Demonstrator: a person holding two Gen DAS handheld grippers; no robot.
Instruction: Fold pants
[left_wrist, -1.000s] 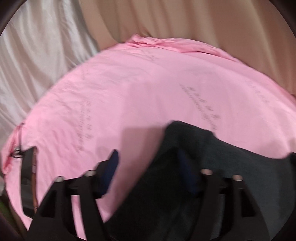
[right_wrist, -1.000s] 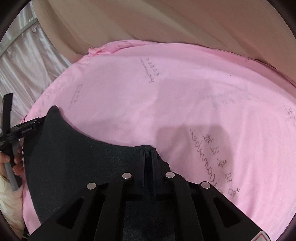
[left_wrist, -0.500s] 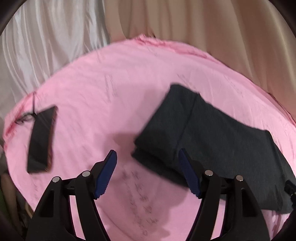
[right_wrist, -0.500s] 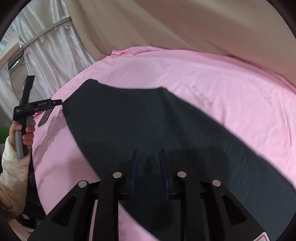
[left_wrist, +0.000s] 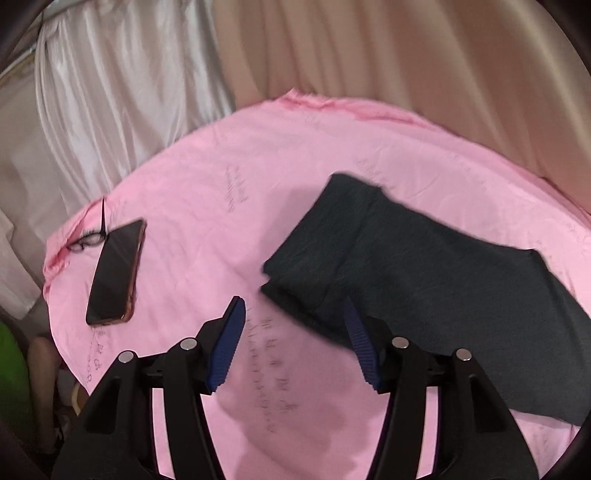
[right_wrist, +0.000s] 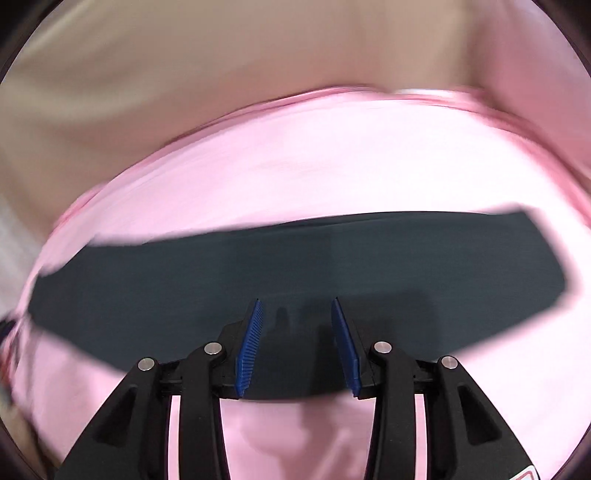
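Pants (left_wrist: 424, 266): dark, lying folded flat on the pink cloth (left_wrist: 258, 192), right of centre in the left wrist view; a wide dark band across mid-frame in the blurred right wrist view (right_wrist: 295, 266). Left gripper (left_wrist: 293, 347) spread wide, holding nothing, low centre. Right gripper (right_wrist: 297, 345) also spread, empty, over the pants' near edge. Phone (left_wrist: 116, 273) lies at left, glasses (left_wrist: 86, 240) just beside it.

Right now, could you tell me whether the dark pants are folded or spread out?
Folded: the pants lie doubled on the pink sheet, layered edges stacked at their near end.
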